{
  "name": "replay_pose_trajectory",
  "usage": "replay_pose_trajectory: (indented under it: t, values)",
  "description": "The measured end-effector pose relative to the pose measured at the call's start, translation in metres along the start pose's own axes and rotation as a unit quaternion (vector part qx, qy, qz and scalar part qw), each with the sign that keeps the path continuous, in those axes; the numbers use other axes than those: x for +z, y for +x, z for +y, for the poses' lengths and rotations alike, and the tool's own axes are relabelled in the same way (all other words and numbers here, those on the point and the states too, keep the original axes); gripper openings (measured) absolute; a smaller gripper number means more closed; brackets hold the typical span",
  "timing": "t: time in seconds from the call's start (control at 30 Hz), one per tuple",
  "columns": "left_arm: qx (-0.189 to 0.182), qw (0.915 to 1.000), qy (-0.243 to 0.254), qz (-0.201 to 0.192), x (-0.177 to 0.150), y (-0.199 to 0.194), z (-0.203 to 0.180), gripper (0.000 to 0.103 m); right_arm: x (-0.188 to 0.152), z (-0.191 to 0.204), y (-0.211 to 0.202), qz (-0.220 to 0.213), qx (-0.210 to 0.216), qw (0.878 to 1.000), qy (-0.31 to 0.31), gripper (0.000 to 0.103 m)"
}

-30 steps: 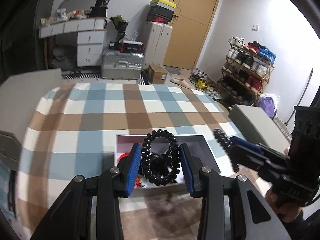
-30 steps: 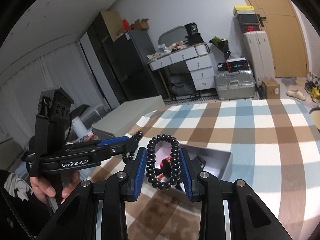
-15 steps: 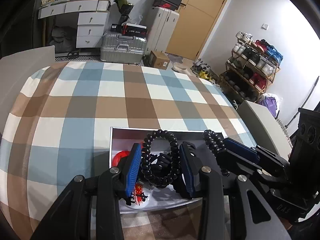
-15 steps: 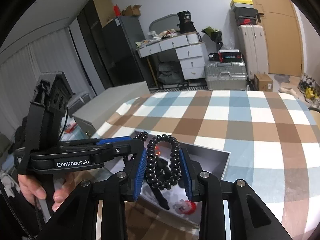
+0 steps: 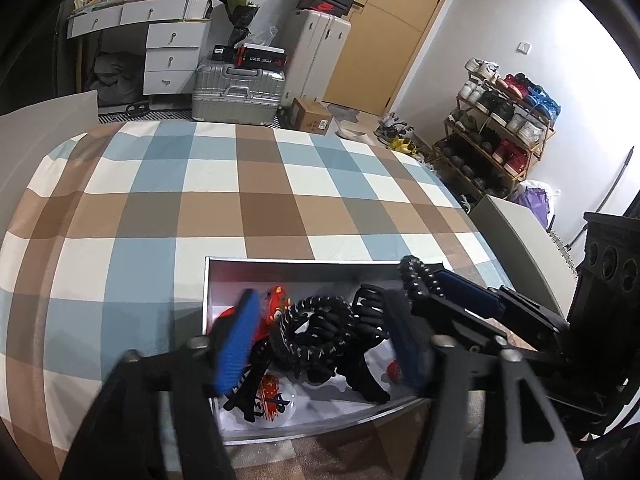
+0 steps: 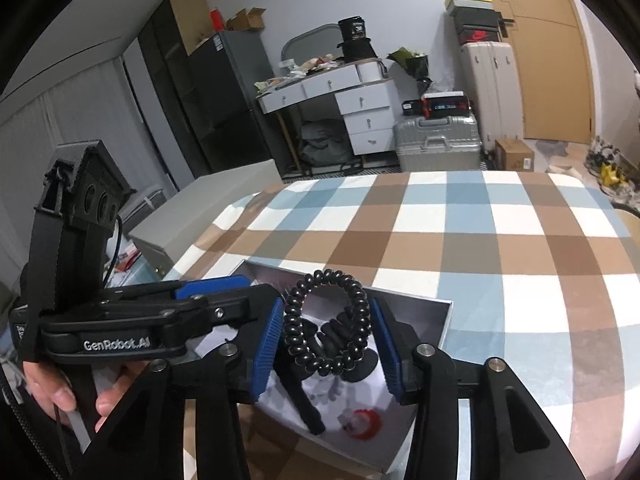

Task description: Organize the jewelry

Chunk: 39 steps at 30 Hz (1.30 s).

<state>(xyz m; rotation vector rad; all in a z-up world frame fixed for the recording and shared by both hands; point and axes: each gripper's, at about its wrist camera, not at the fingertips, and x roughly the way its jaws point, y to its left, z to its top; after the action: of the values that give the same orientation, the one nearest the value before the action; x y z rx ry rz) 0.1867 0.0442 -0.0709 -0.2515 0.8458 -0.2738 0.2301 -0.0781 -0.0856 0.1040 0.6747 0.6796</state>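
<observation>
Two bead bracelets over the open box (image 5: 224, 436).
Your left gripper (image 5: 320, 340), jaws spread, has released its bracelet (image 5: 316, 332); your right gripper (image 6: 326, 338) pinches its bracelet (image 6: 328, 324).

- The table (image 5: 248, 200) wears a checked cloth (image 6: 500, 240) of blue, brown and white squares.
- A shallow white box (image 5: 280, 266) lies directly on the cloth near the table's front edge, open at the top, with black and red pieces inside.

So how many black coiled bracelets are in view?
2. One coil sits between the left gripper's open fingers, over the box; the other coil is in the right gripper. The box's clutter may hide more.
</observation>
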Motion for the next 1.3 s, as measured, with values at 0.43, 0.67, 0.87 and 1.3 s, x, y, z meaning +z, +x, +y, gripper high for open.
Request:
replay_pose_trajectory:
  t: [0.43,0.67,0.87,1.3]
  values:
    - [0.021,0.9992,-0.005,-0.033,-0.003,-0.032,-0.002,0.076,-0.002,0.002,-0.044,-0.052,-0.028,0.998,0.01,0.067]
    - [0.077,0.9948,-0.016,-0.064,-0.02,-0.049,0.005,0.084,-0.009,0.01,-0.081,-0.099,-0.033,0.994,0.014,0.08]
    - [0.152,0.9839,-0.024,-0.091,-0.031,-0.062,0.011,0.084,-0.02,0.02,-0.104,-0.14,-0.054,0.989,0.001,0.1]
    - [0.194,0.9516,0.007,-0.238,-0.051,-0.105,-0.009,0.102,-0.047,0.035,-0.139,-0.241,-0.119,0.962,-0.042,0.103]
